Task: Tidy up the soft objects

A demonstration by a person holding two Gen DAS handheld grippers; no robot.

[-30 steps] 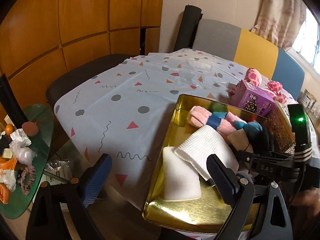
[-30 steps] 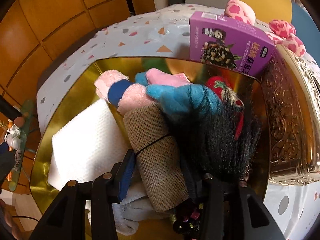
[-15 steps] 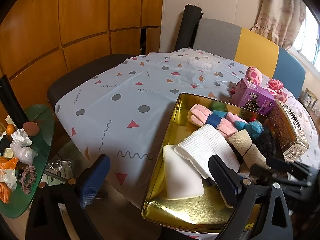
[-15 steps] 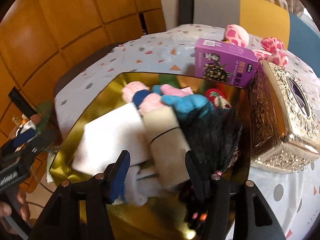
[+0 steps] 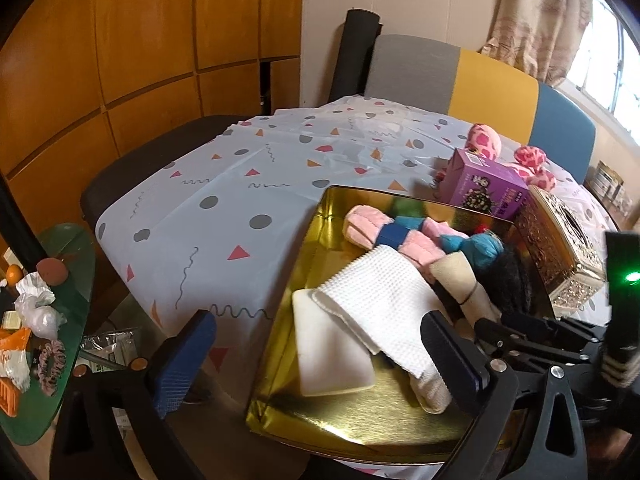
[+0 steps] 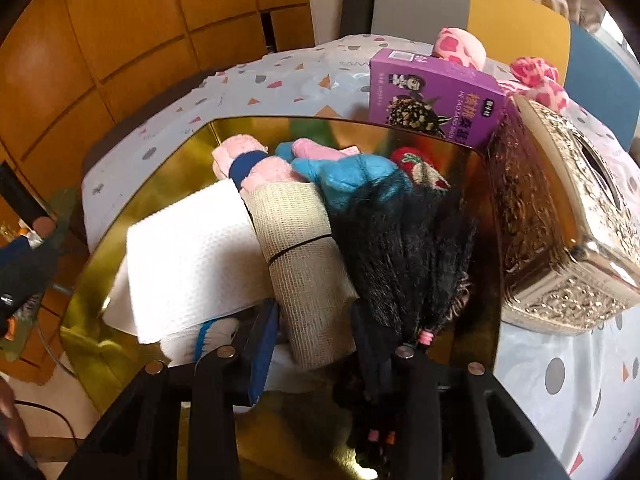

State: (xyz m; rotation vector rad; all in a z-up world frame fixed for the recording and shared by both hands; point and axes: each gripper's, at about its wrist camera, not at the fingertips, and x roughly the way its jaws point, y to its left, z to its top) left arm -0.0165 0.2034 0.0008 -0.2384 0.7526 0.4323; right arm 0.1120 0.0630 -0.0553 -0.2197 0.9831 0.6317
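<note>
A gold tray (image 5: 360, 428) (image 6: 96, 264) on the table holds soft things: a white waffle cloth (image 5: 380, 300) (image 6: 192, 256), a white foam pad (image 5: 328, 356), a pink and blue plush (image 5: 384, 232) (image 6: 248, 164), a teal plush (image 6: 352, 176), a black wig (image 6: 404, 248) and a beige bandage roll (image 5: 460, 280) (image 6: 304, 264). My right gripper (image 6: 316, 332) has its jaws on both sides of the near end of the bandage roll. My left gripper (image 5: 316, 356) is open and empty, hovering over the tray's near left edge.
A purple box (image 6: 432, 100) and pink spotted plush toys (image 6: 536, 76) stand behind the tray. An ornate silver tissue box (image 6: 568, 216) sits right of it. A green side table (image 5: 44, 320) with clutter is at the left. Chairs stand behind the table.
My right gripper pulled back from the bandage roll, then came forward again around its near end. The left gripper stayed open and nearly still.
</note>
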